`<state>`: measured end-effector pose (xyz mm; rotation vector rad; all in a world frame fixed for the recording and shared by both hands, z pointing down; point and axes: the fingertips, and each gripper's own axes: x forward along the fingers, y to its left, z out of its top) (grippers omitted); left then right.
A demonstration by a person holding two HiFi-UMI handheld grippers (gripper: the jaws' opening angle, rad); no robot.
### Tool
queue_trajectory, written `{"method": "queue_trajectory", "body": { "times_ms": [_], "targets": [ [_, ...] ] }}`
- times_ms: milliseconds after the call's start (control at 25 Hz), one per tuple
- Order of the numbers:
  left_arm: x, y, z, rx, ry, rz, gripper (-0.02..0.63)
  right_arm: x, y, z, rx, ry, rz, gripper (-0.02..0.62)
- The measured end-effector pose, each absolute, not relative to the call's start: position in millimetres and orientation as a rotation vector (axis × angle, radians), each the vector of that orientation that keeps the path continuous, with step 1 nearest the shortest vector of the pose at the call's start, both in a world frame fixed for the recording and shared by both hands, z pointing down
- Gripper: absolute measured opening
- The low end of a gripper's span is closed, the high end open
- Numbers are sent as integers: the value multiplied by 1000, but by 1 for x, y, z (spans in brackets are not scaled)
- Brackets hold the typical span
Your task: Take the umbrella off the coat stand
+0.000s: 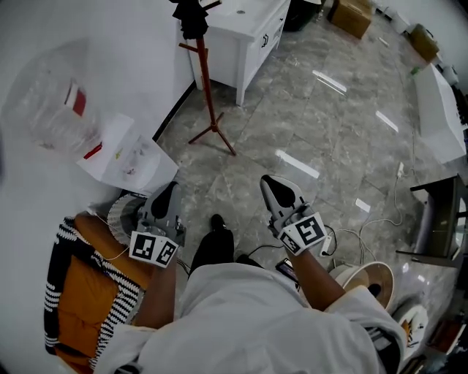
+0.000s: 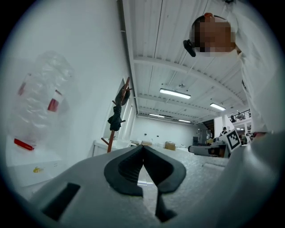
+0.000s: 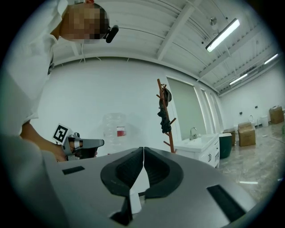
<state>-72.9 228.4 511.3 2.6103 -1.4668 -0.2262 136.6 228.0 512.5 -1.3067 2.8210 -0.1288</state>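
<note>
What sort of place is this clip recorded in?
Probably a large indoor hall used as a workspace: a polished stone-look floor, strip lights on a high white ceiling, cardboard boxes at the far side, and a white sink cabinet beside the red coat stand.

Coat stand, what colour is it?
The coat stand is reddish-brown, with a black umbrella hanging at its top; best seen in the head view.

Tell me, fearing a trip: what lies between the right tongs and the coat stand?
Only bare marbled floor, in the head view, from the right tongs to the coat stand.
</note>
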Motion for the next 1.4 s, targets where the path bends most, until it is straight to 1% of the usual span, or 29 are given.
{"method": "queue_trajectory", "body": {
  "times_ms": [360, 720, 920, 1120, 1400],
  "targets": [
    [-109, 118, 491, 2606, -1418, -335, 15, 89, 120, 492, -1256, 2897, -61, 15],
    [-132, 37, 473, 2678, -1365, -330, 15, 51, 48, 474, -1194, 2932, 23, 17],
    [-138, 2, 467, 2666, -1372, -308, 15, 44, 19, 462, -1129, 2896, -100, 17],
    [-132, -32, 451, 2694, -1362, -290, 15, 40, -14, 432, -1006, 2880, -46, 17],
    [-123, -102, 437, 2662, -1483, -248, 15, 65, -100, 413, -943, 2865, -24, 17]
  ]
}}
